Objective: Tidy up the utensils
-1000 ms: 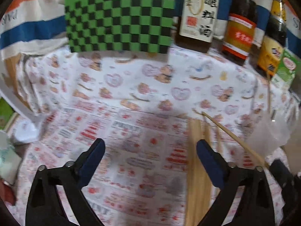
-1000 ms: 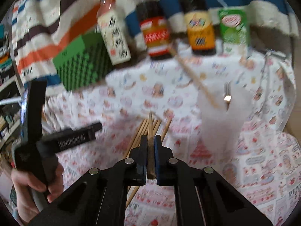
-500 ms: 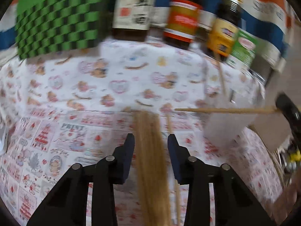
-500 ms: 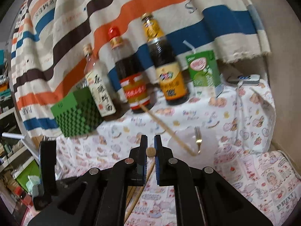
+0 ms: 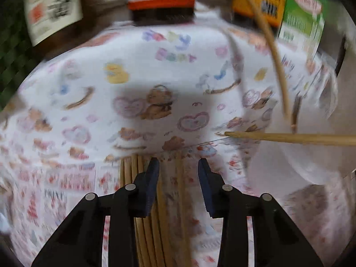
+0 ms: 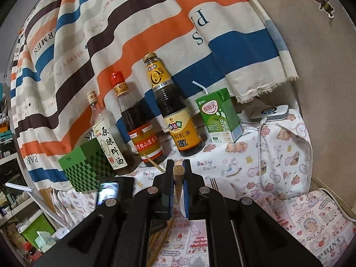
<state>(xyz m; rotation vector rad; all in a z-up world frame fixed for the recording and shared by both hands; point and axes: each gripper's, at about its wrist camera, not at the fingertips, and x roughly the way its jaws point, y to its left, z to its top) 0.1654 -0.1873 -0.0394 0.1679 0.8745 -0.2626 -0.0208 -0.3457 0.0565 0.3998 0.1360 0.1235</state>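
Observation:
Several wooden chopsticks [image 5: 142,222] lie in a bundle on the printed tablecloth [image 5: 133,66]. My left gripper [image 5: 178,166] hovers over them, its jaws partly apart; a few sticks run under the gap and the pads press on nothing. My right gripper [image 6: 178,166] is shut on one chopstick [image 6: 178,171], seen end-on; in the left wrist view that chopstick [image 5: 289,138] reaches in level from the right. A translucent cup [image 5: 300,155] at the right holds another chopstick [image 5: 278,66] and a fork [image 6: 214,183].
Three sauce bottles [image 6: 175,115] and a green drink carton [image 6: 220,118] stand along the back against a striped cloth [image 6: 133,33]. A green checkered box [image 6: 82,166] sits at the back left. A white device [image 6: 270,112] with a cable lies at the back right.
The left gripper's jaws narrowed from wide apart, and it moved right and forward over the chopstick bundle. The right gripper lifted its chopstick off the table and tipped up to near level.

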